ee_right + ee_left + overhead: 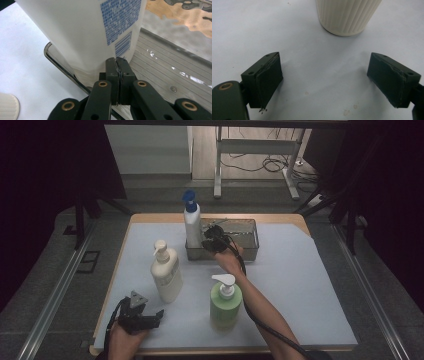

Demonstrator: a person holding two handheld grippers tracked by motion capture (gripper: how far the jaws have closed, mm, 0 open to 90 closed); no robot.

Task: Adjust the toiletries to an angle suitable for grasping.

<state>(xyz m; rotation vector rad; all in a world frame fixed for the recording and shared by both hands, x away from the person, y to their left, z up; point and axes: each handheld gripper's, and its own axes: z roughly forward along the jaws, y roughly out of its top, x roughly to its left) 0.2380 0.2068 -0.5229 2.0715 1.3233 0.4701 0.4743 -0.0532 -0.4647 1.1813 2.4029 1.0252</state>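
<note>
I have the right gripper (214,240) out at the far middle of the table, at the metal tray (250,227). In the right gripper view its jaws are pressed together with nothing between them, their tips right at the foot of the white bottle (82,32), just where its barcode label ends. That white bottle (192,226), with its blue pump, stands upright in the left end of the tray, and the tray's ribbed floor (170,72) runs off to the right of my closed jaws.

My left gripper (142,317) rests low at the near left corner of the table, held in the left hand (125,340). In the left gripper view its jaws stand wide apart over the white table cover (262,30), gripping nothing. Just ahead of them I see the ribbed base of the cream bottle (347,16), apart from both pads.

From above, the cream bottle (166,272) stands upright left of centre, and a green bottle (225,302) with a white pump stands near the front, beside my right forearm.
</note>
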